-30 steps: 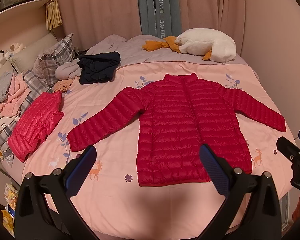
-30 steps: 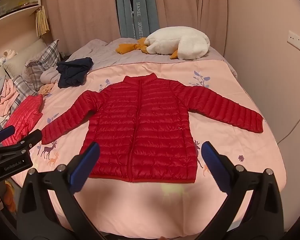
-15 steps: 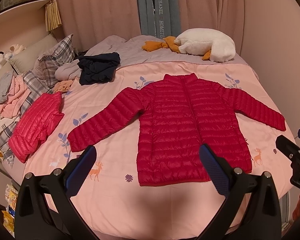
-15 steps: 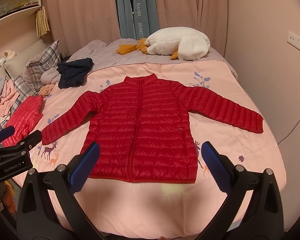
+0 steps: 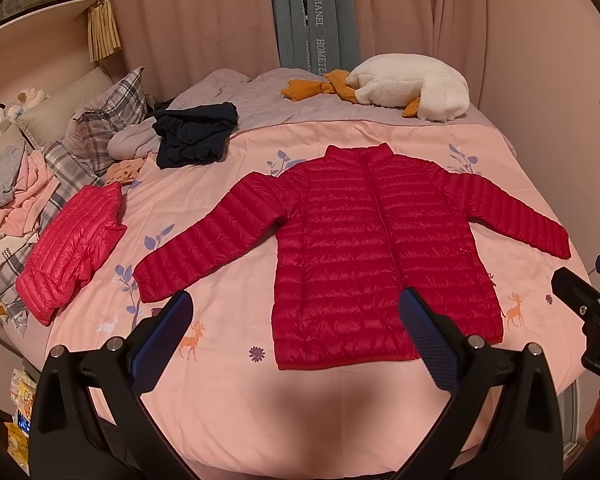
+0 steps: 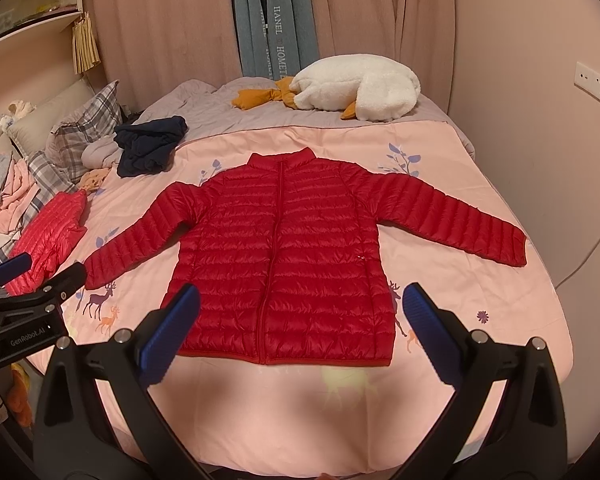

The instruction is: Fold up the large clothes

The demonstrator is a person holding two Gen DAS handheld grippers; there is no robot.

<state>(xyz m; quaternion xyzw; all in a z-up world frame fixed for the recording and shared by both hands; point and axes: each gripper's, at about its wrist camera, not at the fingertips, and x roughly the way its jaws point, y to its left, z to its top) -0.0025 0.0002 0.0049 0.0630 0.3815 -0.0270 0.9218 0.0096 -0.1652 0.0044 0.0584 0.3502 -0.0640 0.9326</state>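
Red puffer jacket (image 5: 376, 248) lay flat, front up, zipped, at center of pink bed sheet (image 5: 228, 360); both sleeves spread toward 4 and 8 o'clock, collar at 12. Left gripper (image 5: 296, 336) hovered above near hem, fingers (image 5: 162, 336) spread wide, holding nothing. Right gripper (image 6: 300, 328) likewise above hem, fingers (image 6: 430, 332) wide, empty. Folded pink jacket (image 5: 68, 248) at 9 o'clock, well apart. Dark navy garment (image 5: 194, 134) at 11 o'clock. White plush goose (image 5: 412, 86) at 1 o'clock, beyond collar.
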